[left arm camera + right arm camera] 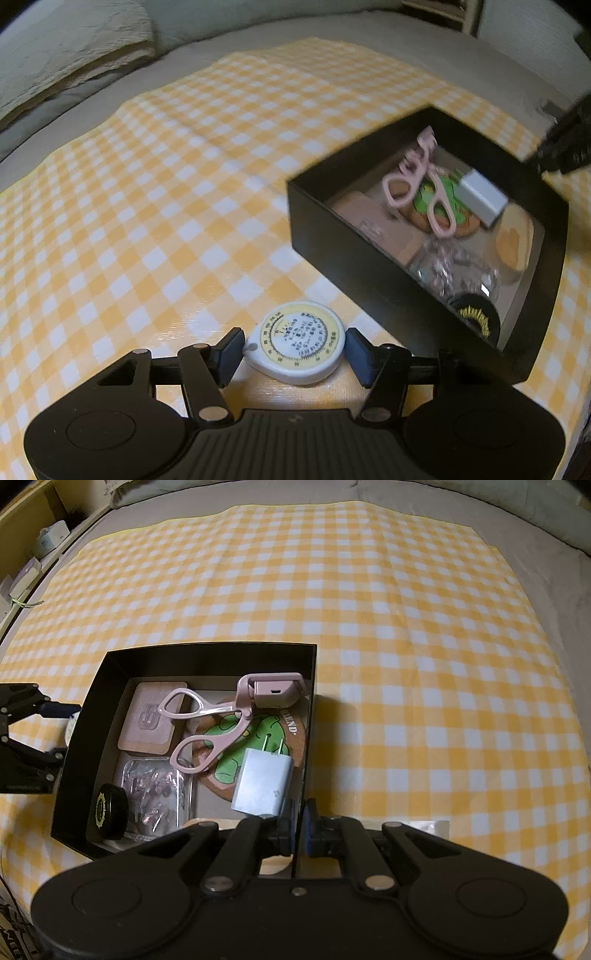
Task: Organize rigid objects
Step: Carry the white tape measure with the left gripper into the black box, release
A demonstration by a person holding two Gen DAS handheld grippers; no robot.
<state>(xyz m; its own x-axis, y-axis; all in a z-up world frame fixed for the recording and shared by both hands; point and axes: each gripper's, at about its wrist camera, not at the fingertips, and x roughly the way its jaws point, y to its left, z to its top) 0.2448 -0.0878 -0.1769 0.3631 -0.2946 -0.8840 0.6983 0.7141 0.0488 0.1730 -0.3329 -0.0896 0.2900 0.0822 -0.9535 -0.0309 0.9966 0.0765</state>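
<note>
A white and yellow round tape measure (pixel 295 341) lies on the checked cloth between the pads of my left gripper (pixel 291 350), which is open around it, the pads close beside it. A black box (pixel 424 236) stands to its right, holding a pink eyelash curler (pixel 410 177), a white plug adapter (pixel 480 197), a green coaster and other small items. My right gripper (pixel 297 830) is shut on the box's near right wall (pixel 308 738). The box (pixel 96 738), curler (pixel 218 720) and adapter (pixel 262 782) show in the right wrist view.
A yellow and white checked cloth (pixel 166 184) covers a grey bed. A pillow (pixel 66 55) lies at the far left. In the right wrist view the left gripper (pixel 55 710) sits at the box's left side. Shelves (pixel 33 554) stand beyond the bed edge.
</note>
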